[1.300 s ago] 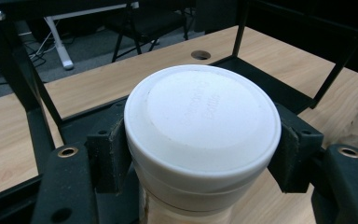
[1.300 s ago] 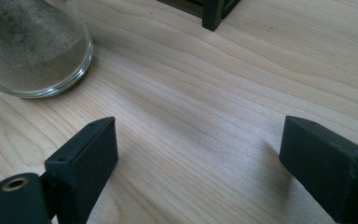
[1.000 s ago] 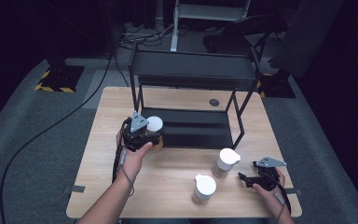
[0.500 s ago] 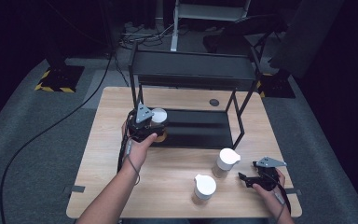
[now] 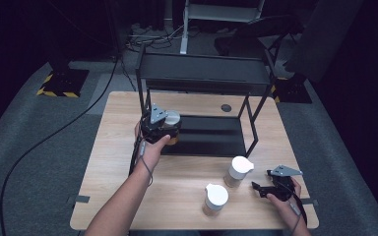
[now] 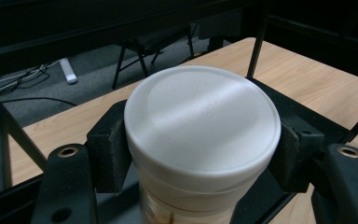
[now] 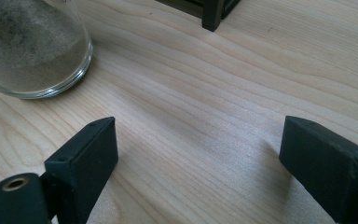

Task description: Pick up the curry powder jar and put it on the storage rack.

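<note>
Upright jar held at the rack's lower shelf

Here the white-lidded jar [image 6: 202, 140] stands upright, long axis vertical, lid up; its base is cut off in the left gripper view, and from above the grey plate hides much of it. The left hand-held gripper [image 5: 160, 129] clamps its sides, at the front left of the black rack [image 5: 204, 78]. The right hand-held gripper [image 7: 198, 158] rests wide and empty on the counter [image 5: 118, 147], near two other jars [image 5: 237, 170].

My left gripper [image 5: 165, 129] held a jar [image 5: 172, 119] at the rack's [image 5: 203, 73] lower shelf [image 5: 211, 135]; two jars [image 5: 215, 197] stood on the worktop [image 5: 118, 147] left of my right gripper [image 5: 261, 189].
</note>
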`<state>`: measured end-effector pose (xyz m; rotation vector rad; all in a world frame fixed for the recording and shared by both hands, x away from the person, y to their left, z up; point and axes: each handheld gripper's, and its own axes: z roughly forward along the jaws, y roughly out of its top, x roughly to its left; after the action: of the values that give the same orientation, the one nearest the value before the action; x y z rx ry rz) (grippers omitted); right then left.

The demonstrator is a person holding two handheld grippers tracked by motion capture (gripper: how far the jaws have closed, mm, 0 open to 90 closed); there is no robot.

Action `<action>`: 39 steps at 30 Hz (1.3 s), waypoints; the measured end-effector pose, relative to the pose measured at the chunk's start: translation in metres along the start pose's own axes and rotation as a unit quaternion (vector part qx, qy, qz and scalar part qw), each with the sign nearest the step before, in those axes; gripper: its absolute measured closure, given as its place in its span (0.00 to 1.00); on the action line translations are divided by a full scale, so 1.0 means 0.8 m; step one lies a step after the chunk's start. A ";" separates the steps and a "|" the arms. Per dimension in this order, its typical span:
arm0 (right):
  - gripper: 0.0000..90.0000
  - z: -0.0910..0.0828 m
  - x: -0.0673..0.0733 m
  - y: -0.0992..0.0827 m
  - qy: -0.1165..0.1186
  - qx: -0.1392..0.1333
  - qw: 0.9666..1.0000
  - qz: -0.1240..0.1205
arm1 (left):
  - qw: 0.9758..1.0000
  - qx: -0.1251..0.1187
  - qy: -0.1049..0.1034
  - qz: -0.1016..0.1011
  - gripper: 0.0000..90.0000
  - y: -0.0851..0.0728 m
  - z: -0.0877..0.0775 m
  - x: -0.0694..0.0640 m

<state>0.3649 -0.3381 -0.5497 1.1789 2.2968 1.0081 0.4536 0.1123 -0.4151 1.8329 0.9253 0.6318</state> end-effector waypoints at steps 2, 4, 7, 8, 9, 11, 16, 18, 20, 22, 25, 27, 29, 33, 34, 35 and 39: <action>0.13 0.000 0.000 0.000 0.000 0.000 1.000 0.000 | 1.000 -0.001 -0.002 -0.005 0.37 -0.001 0.005 -0.001; 0.13 0.000 0.000 0.000 0.000 0.000 1.000 0.000 | 1.000 0.000 -0.003 -0.006 0.37 -0.002 0.010 0.000; 0.13 0.000 0.000 0.000 0.000 0.000 1.000 0.000 | 1.000 0.004 -0.003 -0.006 0.37 -0.004 0.017 0.001; 0.13 0.000 0.000 0.000 0.000 0.000 1.000 0.000 | 1.000 0.006 -0.003 -0.006 0.37 -0.005 0.019 0.001; 0.13 0.000 0.000 0.000 0.000 0.000 1.000 0.000 | 1.000 0.008 -0.002 -0.006 0.37 -0.006 0.021 0.002; 0.13 0.000 0.000 0.000 0.000 0.000 1.000 0.000 | 1.000 0.012 -0.001 -0.006 0.37 -0.008 0.025 0.003; 0.13 0.000 0.000 0.000 0.000 0.000 1.000 0.000 | 1.000 0.020 0.001 -0.004 0.37 -0.011 0.032 0.004; 0.13 0.000 0.000 0.000 0.000 0.000 1.000 0.000 | 1.000 0.026 0.002 -0.002 0.37 -0.013 0.036 0.004; 0.13 0.000 0.000 0.000 0.000 0.000 1.000 0.000 | 0.999 0.037 0.003 0.007 0.37 -0.015 0.041 0.002; 0.13 0.000 0.000 0.000 0.000 0.000 1.000 0.000 | 0.999 0.039 0.003 0.006 0.37 -0.016 0.043 0.000; 0.13 0.000 0.000 0.000 0.000 0.000 1.000 0.000 | 0.999 0.037 0.002 0.003 0.37 -0.017 0.046 -0.002; 0.13 0.000 0.000 0.000 0.000 0.000 1.000 0.000 | 0.999 0.039 -0.001 0.002 0.37 -0.017 0.048 -0.003; 0.13 0.000 0.000 0.000 0.000 0.000 1.000 0.000 | 0.999 0.043 0.000 0.004 0.37 -0.018 0.049 -0.002; 0.13 0.000 0.000 0.000 0.000 0.000 1.000 0.000 | 0.999 0.050 0.002 0.003 0.37 -0.020 0.052 -0.001; 0.13 0.000 0.000 0.000 0.000 0.000 1.000 0.000 | 0.999 0.052 0.001 0.002 0.37 -0.021 0.052 0.000; 0.13 0.000 0.000 0.000 0.000 0.000 1.000 0.000 | 0.999 0.054 0.002 0.002 0.37 -0.021 0.052 0.000; 0.13 0.000 0.000 0.000 0.000 0.000 1.000 0.000 | 0.998 0.057 0.003 -0.002 0.37 -0.023 0.054 0.002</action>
<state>0.3653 -0.3380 -0.5497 1.1804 2.2962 1.0079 0.4812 0.0962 -0.4497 1.9306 0.9866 0.5912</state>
